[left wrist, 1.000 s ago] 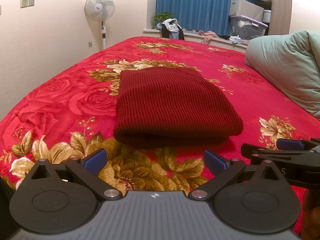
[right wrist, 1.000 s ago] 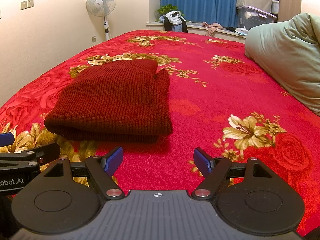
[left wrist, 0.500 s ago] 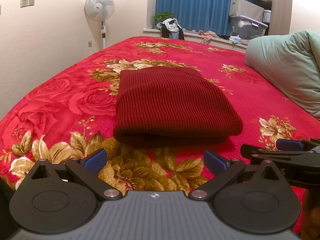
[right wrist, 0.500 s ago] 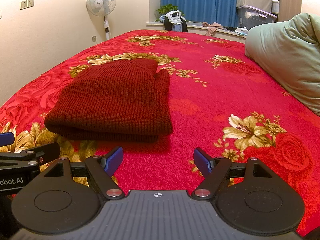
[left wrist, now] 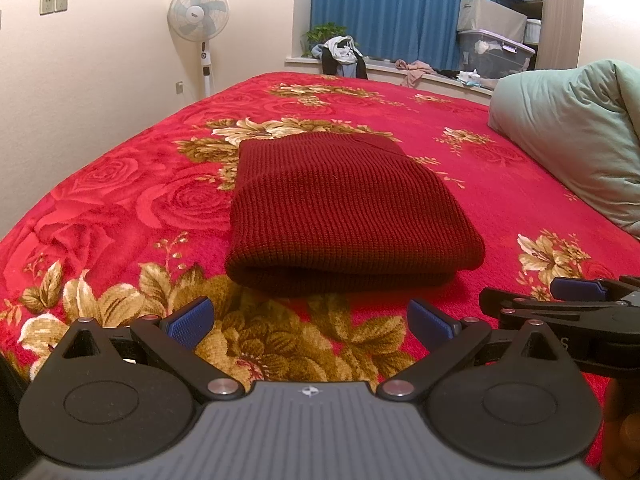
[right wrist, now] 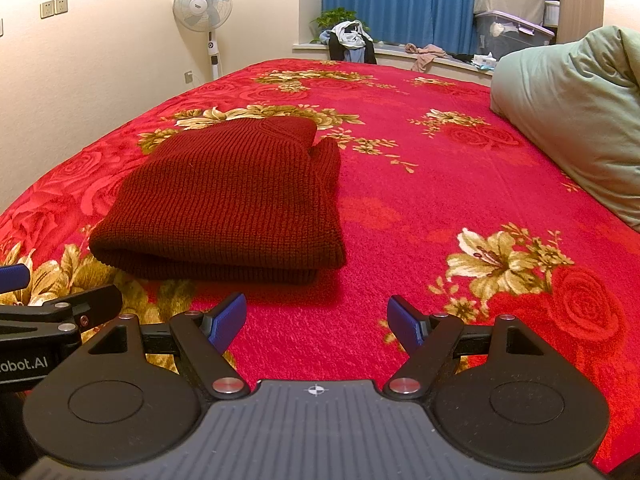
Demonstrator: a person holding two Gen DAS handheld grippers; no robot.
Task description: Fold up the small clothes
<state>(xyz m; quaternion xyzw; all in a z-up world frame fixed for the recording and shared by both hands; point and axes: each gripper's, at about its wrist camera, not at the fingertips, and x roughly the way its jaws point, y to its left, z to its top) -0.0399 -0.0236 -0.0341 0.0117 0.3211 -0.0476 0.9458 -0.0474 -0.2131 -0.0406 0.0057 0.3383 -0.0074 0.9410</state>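
A dark red knitted garment (left wrist: 344,212) lies folded flat on the red flowered bedspread (left wrist: 120,200); it also shows in the right wrist view (right wrist: 228,200), to the left of centre. My left gripper (left wrist: 310,322) is open and empty, a short way in front of the garment's near fold. My right gripper (right wrist: 316,322) is open and empty, in front of the garment's right corner. Each gripper shows at the edge of the other's view: the right gripper (left wrist: 560,300) and the left gripper (right wrist: 48,304). Neither touches the garment.
A pale green duvet (left wrist: 568,132) is heaped at the bed's right side, also in the right wrist view (right wrist: 572,112). Beyond the bed stand a fan (left wrist: 199,16), a window ledge with loose clothes (left wrist: 340,56), blue curtains and storage boxes (left wrist: 492,40).
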